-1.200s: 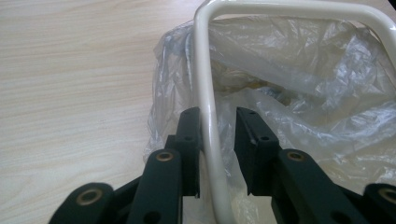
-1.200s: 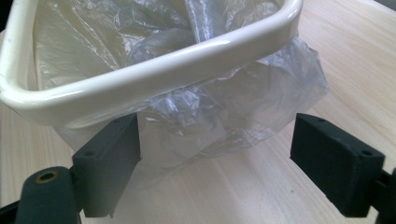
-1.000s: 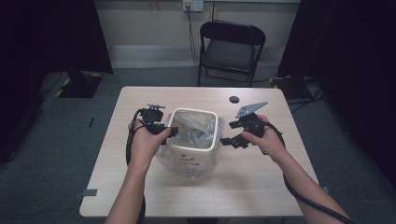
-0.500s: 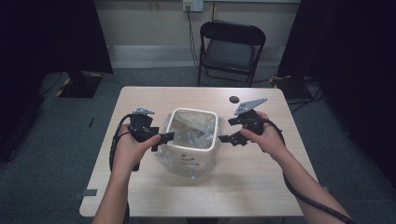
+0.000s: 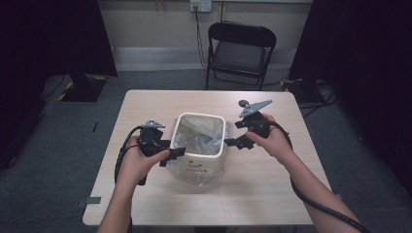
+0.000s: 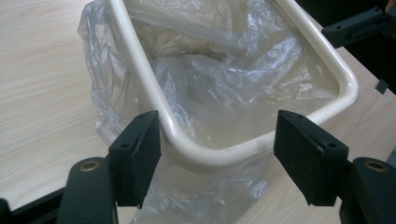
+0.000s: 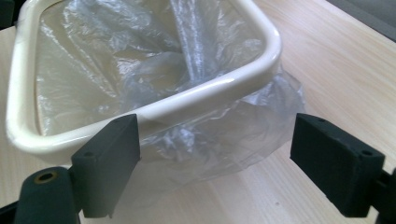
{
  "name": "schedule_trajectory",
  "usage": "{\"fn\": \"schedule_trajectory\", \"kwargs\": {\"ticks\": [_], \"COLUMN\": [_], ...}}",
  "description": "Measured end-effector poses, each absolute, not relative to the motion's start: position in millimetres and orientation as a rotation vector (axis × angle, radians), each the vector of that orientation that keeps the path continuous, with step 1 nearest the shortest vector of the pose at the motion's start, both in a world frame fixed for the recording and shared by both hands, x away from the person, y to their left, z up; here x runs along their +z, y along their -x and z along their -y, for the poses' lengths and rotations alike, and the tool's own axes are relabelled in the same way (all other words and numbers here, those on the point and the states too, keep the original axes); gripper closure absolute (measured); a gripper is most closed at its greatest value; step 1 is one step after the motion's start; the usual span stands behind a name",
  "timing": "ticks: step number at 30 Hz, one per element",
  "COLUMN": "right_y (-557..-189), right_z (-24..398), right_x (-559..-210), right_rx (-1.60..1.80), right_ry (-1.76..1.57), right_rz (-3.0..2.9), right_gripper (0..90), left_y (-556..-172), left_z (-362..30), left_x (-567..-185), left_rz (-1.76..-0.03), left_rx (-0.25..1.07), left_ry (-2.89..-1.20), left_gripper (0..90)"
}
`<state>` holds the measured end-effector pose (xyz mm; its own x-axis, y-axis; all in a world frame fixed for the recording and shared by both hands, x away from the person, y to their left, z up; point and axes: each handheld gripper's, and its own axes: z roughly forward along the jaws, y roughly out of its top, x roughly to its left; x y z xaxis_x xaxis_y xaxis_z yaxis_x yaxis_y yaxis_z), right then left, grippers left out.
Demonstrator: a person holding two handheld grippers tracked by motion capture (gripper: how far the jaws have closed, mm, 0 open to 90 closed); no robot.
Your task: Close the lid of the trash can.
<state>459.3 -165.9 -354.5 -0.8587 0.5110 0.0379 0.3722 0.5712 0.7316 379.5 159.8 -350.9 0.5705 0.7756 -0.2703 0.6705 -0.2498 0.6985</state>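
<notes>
Bin (image 5: 201, 115) upright in the middle of the worktop (image 5: 272, 184). Cream, with round corners. Clear bag (image 5: 199, 136) stuffed inside, all crumpled. Top of the bag folded out over the rim and hanging down the outside, loose and puffy near the bottom. Likely job: getting the bag to sit neatly round the bin.

Left gripper (image 5: 177, 151) at the near left corner of the bin. Fingers (image 6: 140, 154) open wide, just now closing in a little. Rim corner and bag fold between them, one finger on each side of the corner, not squeezing yet. Held there, most likely, to pinch the bag or tug it down.

Right gripper (image 5: 232, 142) at the right side of the bin. Fingers (image 7: 109, 158) open wide too, with nothing pinched. One finger tucked just under the rim, close against the hanging bag; touching or not, hard to tell. Other finger out over bare wood. Probably waiting there to grab that side of the bag. One gripper on each side, maybe so the light bin stays put and does not slide or tip.

Worktop of pale wood, smooth and flat. Small black disc (image 5: 243, 103) near the far edge. Behind it, a dark folding chair (image 5: 240, 53). Grey floor (image 5: 58, 141) all round. Pale wall at the back with a socket (image 5: 200, 5) and a cable hanging down. Dark curtains (image 5: 48, 39) at both sides.
</notes>
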Motion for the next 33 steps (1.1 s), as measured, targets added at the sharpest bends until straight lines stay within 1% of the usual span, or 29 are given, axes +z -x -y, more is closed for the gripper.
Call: {"fn": "schedule_trajectory", "kwargs": {"ticks": [2, 9, 12, 14, 16, 20, 21, 22, 23, 24, 25, 27, 28, 33], "right_y": [-460.5, -461.3, -462.6, -462.9, -463.1, -463.5, -463.5, -464.4, -464.4, -464.6, -464.8, -464.9, -465.1, -467.3], "right_z": [167.4, 165.9, 165.0, 164.7, 164.4, 161.7, 161.7, 161.4, 161.4, 161.7, 162.2, 163.3, 164.2, 166.8], "right_x": [-353.0, -352.7, -352.6, -352.1, -351.0, -348.9, -348.9, -350.0, -350.0, -350.4, -350.9, -351.8, -352.1, -354.5], "right_rx": [1.164, 1.158, 1.164, 1.171, 1.181, 1.202, 1.202, 1.210, 1.210, 1.214, 1.222, 1.231, 1.233, 1.243], "right_ry": [-0.748, -0.757, -0.767, -0.767, -0.767, -0.770, -0.770, -0.781, -0.781, -0.784, -0.786, -0.793, -0.794, -0.788], "right_rz": [-2.608, -2.607, -2.606, -2.606, -2.604, -2.600, -2.600, -2.599, -2.599, -2.599, -2.597, -2.596, -2.598, -2.595], "right_gripper": [16.0, 14.9, 15.2, 15.2, 15.2, 14.7, 14.7, 14.5, 14.5, 14.5, 14.5, 14.5, 14.5, 14.8], "left_y": [-379.1, -381.1, -389.5, -396.6, -403.3, -412.5, -414.6, -416.2, -417.2, -419.0, -419.8, -420.0, -419.9, -419.4], "left_z": [-158.4, -155.0, -156.5, -158.3, -159.1, -152.8, -150.2, -148.7, -146.8, -145.6, -143.8, -139.5, -137.7, -130.5], "left_x": [-350.8, -344.7, -344.6, -344.3, -345.1, -348.8, -350.1, -350.3, -350.2, -350.2, -350.0, -348.9, -348.2, -341.4], "left_rz": [-1.155, -1.161, -1.181, -1.214, -1.235, -1.279, -1.310, -1.341, -1.383, -1.398, -1.429, -1.464, -1.485, -1.580], "left_rx": [0.156, 0.178, 0.180, 0.230, 0.238, 0.234, 0.240, 0.247, 0.270, 0.294, 0.294, 0.315, 0.327, 0.359], "left_ry": [-1.979, -1.978, -1.966, -1.964, -1.952, -1.960, -1.957, -1.971, -1.976, -1.992, -1.979, -1.986, -1.994, -1.981], "left_gripper": [33.4, 32.4, 34.6, 34.4, 36.0, 49.1, 49.1, 55.8, 55.8, 63.0, 65.9, 69.1, 72.3, 77.0]}}
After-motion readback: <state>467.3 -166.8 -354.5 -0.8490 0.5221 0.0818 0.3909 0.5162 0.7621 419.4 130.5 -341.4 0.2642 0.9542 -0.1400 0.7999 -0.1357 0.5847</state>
